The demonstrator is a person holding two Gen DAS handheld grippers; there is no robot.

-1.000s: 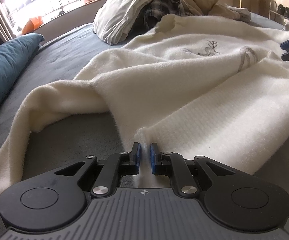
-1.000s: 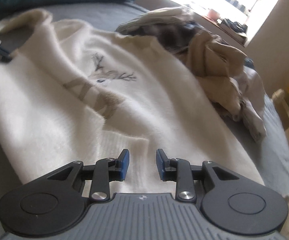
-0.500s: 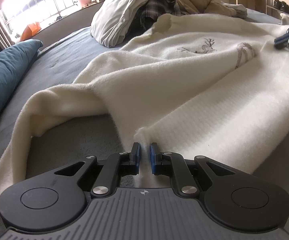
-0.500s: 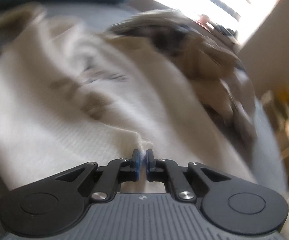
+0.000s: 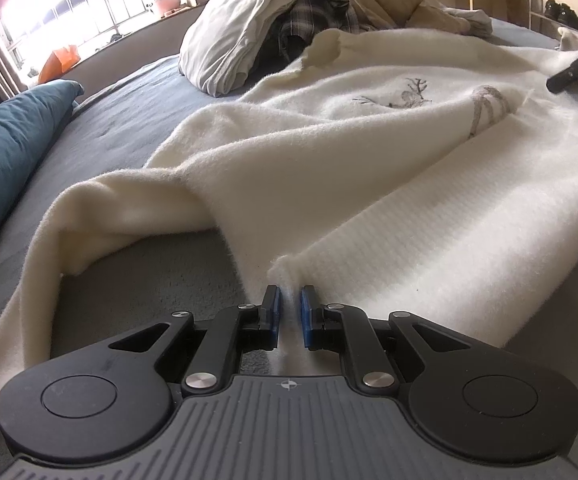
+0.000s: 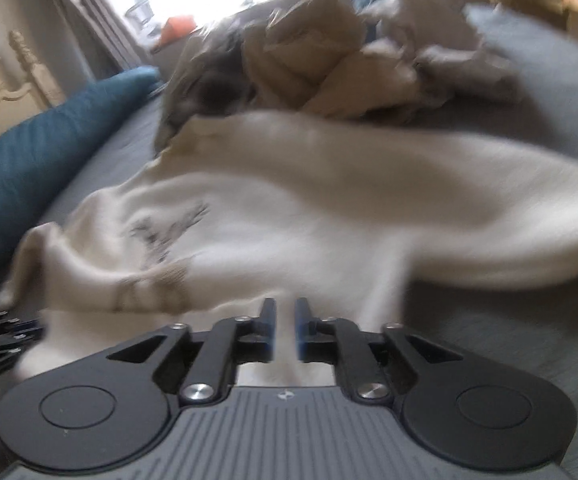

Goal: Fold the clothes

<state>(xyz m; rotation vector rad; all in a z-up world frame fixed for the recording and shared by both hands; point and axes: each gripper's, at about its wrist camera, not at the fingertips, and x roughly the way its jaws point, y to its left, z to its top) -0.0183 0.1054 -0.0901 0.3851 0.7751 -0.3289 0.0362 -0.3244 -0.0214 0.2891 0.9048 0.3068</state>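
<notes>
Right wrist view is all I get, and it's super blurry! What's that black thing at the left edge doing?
Observer: That's the left gripper. It is shut on the near hem of the cream sweater.
Operator: And what's the dark squiggle on the sweater?
Observer: A small stitched deer with branching antlers. It shows sharply in the left wrist view.
</notes>
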